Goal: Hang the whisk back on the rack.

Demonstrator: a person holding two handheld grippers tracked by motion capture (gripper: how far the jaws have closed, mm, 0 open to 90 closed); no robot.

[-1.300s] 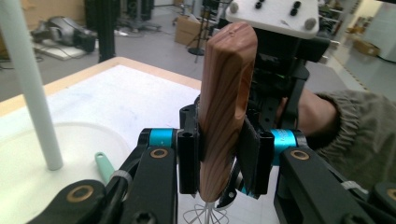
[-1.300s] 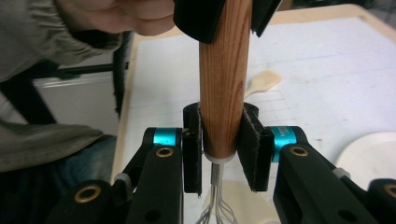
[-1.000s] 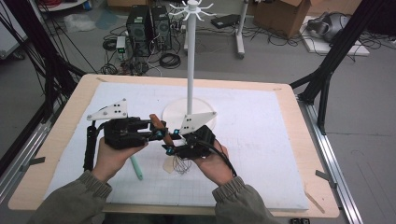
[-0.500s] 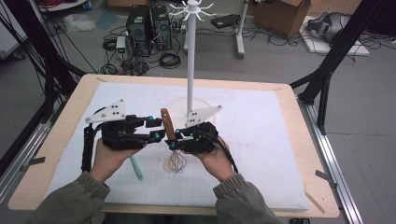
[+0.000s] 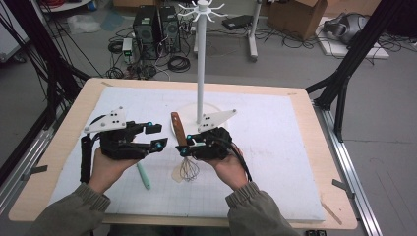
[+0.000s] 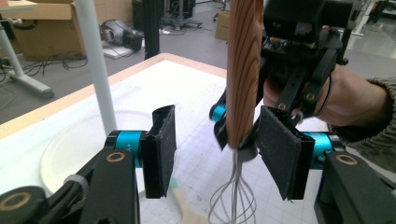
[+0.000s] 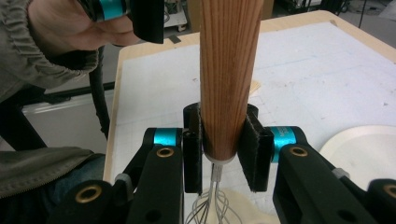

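A whisk with a wooden handle (image 5: 177, 127) and a wire head (image 5: 188, 169) hangs nearly upright over the white mat. My right gripper (image 5: 185, 148) is shut on the bottom of the handle (image 7: 229, 70), just above the wires (image 7: 210, 205). My left gripper (image 5: 155, 136) stands open just left of the whisk. In the left gripper view the handle (image 6: 243, 70) rises just beyond the open pads (image 6: 161, 149), nearer the right one, with the right gripper (image 6: 233, 128) behind it. The wires (image 6: 233, 200) hang below.
A white hook stand (image 5: 200, 73) rises from a round base (image 5: 214, 109) just behind the grippers. A pale green handle (image 5: 143, 176) lies on the mat by the left hand. A cream flat piece (image 5: 176, 175) lies under the whisk head. Wooden table edges (image 5: 64, 147) frame the mat.
The whisk handle has swung from leaning left to nearly upright in the right gripper. Both hands have shifted slightly left, and the left gripper's jaws now stand just clear of the handle.
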